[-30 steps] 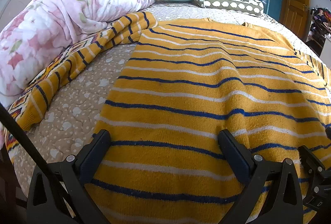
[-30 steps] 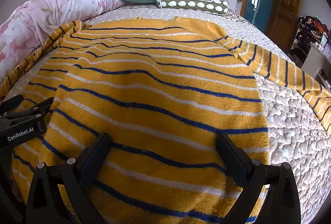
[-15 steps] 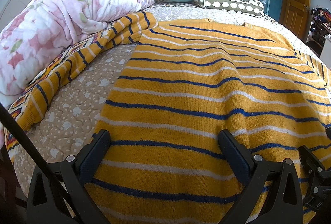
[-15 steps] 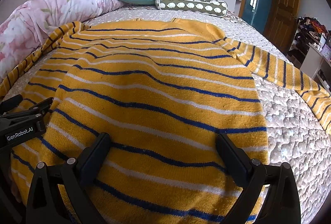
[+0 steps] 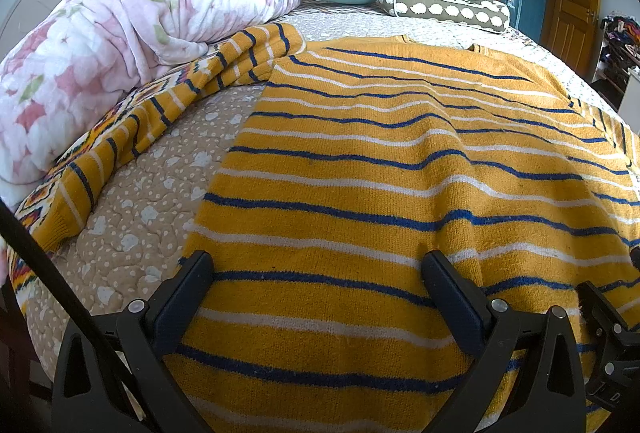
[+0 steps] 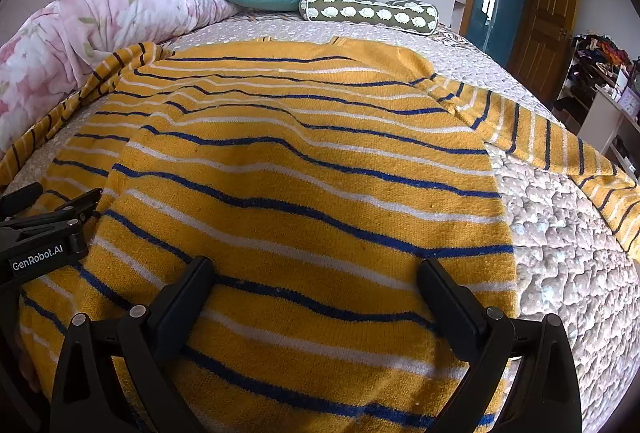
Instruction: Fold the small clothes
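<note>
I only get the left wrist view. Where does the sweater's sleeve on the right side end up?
Observer: That sleeve lies spread out to the right across the quilt, running toward the bed's edge.
Operator: Is the right gripper gripping anything?
Observer: No. The right gripper has its jaws wide open, low over the sweater, with one jaw close to the sweater's right side edge.
Operator: Does that camera catch my gripper?
Observer: Yes. The left gripper shows at the far left of the right wrist view, low over the sweater's left part.
</note>
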`<control>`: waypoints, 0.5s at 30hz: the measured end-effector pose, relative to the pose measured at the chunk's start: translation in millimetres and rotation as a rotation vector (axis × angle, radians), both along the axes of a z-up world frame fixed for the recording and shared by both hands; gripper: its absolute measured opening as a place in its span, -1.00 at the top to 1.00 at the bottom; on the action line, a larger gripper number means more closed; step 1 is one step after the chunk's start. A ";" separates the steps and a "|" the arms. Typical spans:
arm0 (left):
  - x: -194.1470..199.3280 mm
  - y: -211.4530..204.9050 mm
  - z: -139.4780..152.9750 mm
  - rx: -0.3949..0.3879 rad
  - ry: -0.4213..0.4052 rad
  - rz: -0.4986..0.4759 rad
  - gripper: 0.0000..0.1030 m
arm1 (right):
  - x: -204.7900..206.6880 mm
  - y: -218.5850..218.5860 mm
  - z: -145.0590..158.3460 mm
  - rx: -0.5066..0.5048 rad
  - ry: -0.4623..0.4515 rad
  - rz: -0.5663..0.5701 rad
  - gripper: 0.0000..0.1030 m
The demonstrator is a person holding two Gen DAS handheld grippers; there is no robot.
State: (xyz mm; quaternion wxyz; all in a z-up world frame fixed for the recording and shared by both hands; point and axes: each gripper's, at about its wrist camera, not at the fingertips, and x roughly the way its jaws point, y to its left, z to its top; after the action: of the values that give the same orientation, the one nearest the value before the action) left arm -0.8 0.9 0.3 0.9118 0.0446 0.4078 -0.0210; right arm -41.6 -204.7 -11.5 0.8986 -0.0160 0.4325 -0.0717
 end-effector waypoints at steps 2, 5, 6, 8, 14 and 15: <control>0.1 -0.1 0.0 0.001 0.000 0.000 -1.00 | -0.5 -0.4 0.1 -0.002 0.000 0.000 -1.00; -0.1 -0.2 0.0 0.000 0.000 0.000 -1.00 | -0.6 0.2 -0.1 -0.005 0.004 -0.001 -1.00; 0.0 -0.2 0.0 0.001 0.000 0.000 -1.00 | -0.6 -0.4 0.2 -0.006 0.002 -0.001 -1.00; 0.0 -0.1 0.0 0.000 0.000 0.000 -1.00 | -0.6 -0.6 0.5 -0.010 0.000 -0.001 -1.00; 0.0 -0.2 -0.1 0.001 0.000 0.000 -1.00 | -1.0 -0.4 0.4 -0.014 0.014 -0.002 -1.00; -0.2 -0.2 -0.1 0.000 0.000 0.000 -1.00 | -1.0 -0.4 0.4 -0.015 0.016 -0.002 -1.00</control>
State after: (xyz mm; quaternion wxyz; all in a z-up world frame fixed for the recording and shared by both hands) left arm -1.0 0.7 0.2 0.9117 0.0446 0.4079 -0.0208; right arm -42.6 -205.1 -11.1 0.8948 -0.0228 0.4393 -0.0756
